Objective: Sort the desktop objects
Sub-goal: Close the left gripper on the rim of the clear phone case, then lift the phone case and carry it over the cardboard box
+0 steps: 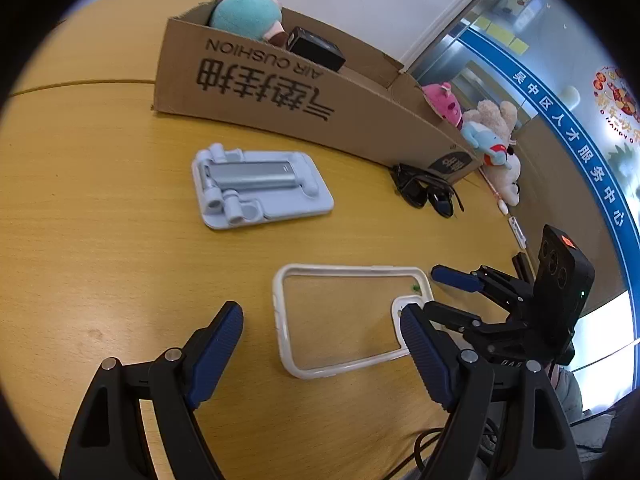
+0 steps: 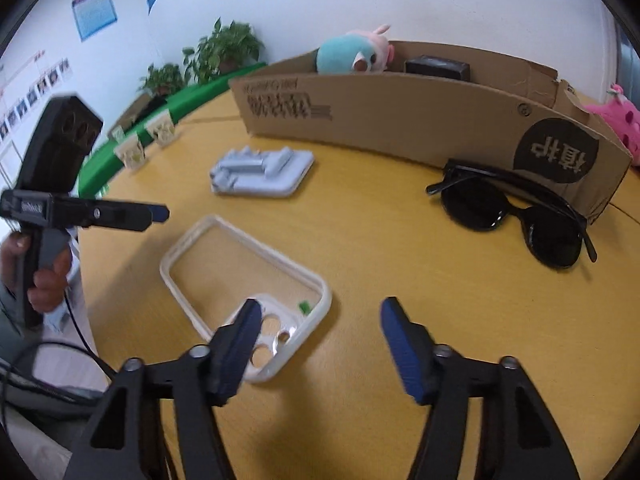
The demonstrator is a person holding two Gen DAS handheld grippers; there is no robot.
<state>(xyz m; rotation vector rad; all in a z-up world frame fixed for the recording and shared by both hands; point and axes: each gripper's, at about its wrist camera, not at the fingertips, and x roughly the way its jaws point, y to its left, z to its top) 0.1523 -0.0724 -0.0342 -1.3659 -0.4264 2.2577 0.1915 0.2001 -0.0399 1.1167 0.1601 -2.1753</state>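
A clear phone case with a white rim (image 1: 344, 316) (image 2: 244, 288) lies flat on the yellow table. My left gripper (image 1: 320, 328) is open and empty just in front of it. My right gripper (image 2: 320, 320) is open and empty, its left finger above the case's camera corner; it also shows in the left wrist view (image 1: 440, 292). A light blue phone stand (image 1: 260, 188) (image 2: 264, 172) lies folded further back. Black sunglasses (image 1: 428, 190) (image 2: 516, 216) lie beside the cardboard box (image 1: 304, 96) (image 2: 400, 120).
The box holds a teal plush toy (image 1: 244, 12) (image 2: 352, 54) and a black box (image 1: 316, 48) (image 2: 436, 67). Pink and white plush toys (image 1: 480, 128) lie past the box's right end. A green bench with plants (image 2: 176, 96) stands beyond the table's left edge.
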